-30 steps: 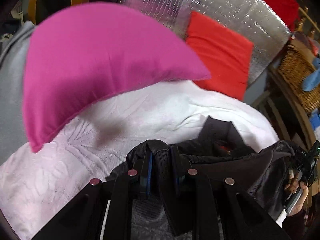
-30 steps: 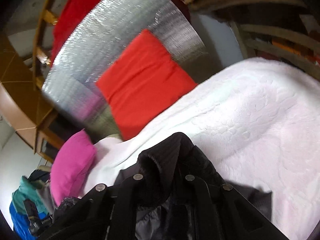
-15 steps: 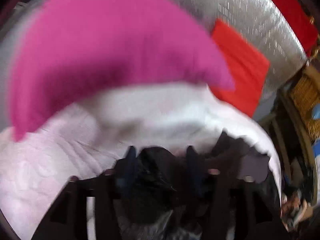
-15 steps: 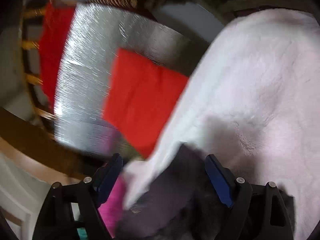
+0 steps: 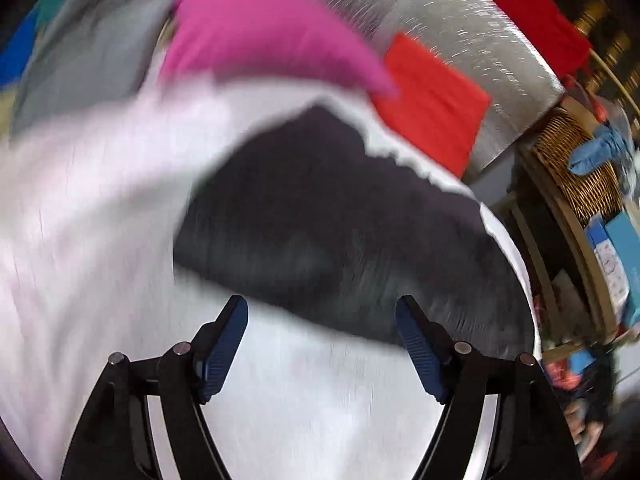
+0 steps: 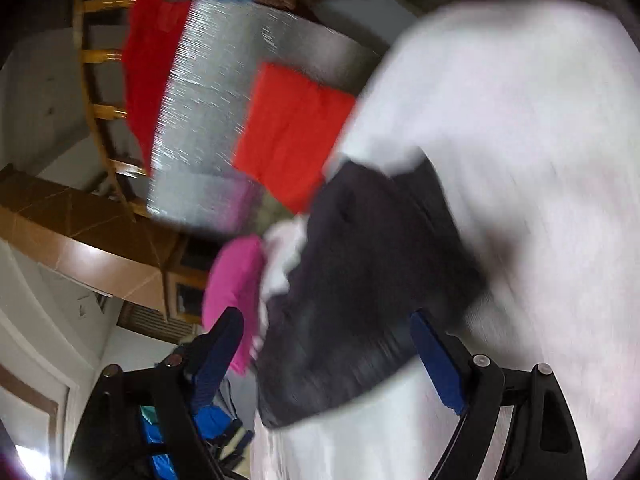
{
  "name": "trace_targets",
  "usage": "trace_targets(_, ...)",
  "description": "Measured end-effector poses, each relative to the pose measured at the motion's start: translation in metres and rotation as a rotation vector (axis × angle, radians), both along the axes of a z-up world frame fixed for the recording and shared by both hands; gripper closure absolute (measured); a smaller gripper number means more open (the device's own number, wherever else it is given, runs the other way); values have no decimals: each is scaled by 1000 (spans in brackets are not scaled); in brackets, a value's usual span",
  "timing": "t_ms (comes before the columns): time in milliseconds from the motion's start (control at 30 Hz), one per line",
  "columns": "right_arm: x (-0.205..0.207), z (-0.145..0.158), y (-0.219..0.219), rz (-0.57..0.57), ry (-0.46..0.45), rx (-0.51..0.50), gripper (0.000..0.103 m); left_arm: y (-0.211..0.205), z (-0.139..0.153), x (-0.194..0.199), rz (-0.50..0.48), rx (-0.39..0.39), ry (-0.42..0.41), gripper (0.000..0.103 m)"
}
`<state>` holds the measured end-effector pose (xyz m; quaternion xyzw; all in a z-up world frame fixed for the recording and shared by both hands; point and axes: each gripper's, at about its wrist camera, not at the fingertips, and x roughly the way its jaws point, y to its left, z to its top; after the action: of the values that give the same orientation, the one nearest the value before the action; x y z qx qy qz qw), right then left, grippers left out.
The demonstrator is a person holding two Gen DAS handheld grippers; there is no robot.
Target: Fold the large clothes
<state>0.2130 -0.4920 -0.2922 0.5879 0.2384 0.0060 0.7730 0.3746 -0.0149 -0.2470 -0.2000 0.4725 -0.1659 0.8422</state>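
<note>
Where garment (image 5: 340,220) lies, pink pillow (image 5: 260,40) beyond.

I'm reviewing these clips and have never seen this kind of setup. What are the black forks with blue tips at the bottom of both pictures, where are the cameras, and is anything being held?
There is no robot here. A person holds a two-fingered tool in each hand, and a fisheye camera on each looks forward along its fingers. One picture shows the left tool, the other the right tool. The blue tips are the gripping pads. Both views are blurred. A dark garment lies on a white bedspread, with a pink pillow and a red cushion behind. Both tools are open and hold nothing. The left tool's jaws have just been opening, with only bedspread between them.
</note>
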Motion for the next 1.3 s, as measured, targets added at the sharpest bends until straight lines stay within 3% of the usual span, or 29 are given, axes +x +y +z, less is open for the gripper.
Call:
trace_targets(100, 7, -29, 18, 20, 76, 58, 16, 15, -30, 5, 79, -75, 113, 26)
trace_targets(233, 30, -45, 30, 45, 109, 45, 16, 37, -31, 18, 202, -119, 65, 26)
trace_targets(433, 67, -61, 27, 21, 106, 35, 15, 33, -52, 56, 225, -271, 108, 25)
trace_targets(700, 97, -56, 23, -25, 152, -4, 15, 34, -63, 82, 246, -315, 103, 23)
trace_targets(733, 98, -53, 25, -33, 174, -20, 20, 33, -62, 84, 248, -304, 102, 24)
trace_targets(833, 97, -44, 31, -41, 256, -108, 40, 29, -56, 86, 251, -278, 83, 42)
trace_targets(933, 92, -30, 36, -52, 271, -148, 48, 25, -44, 87, 239, -248, 47, 52)
trace_targets(1067, 82, -11, 42, -44, 224, -240, 48, 23, -42, 91, 227, -253, 42, 51)
trace_targets(1133, 81, -15, 43, -32, 222, -274, 48, 24, -47, 92, 229, -261, 78, 43)
trace_targets(1200, 81, -15, 43, -27, 220, -271, 46, 29, -53, 91, 244, -292, 102, 42)
trace_targets(1300, 87, -8, 42, 13, 174, -290, 33, 27, -51, 91, 228, -268, 80, 42)
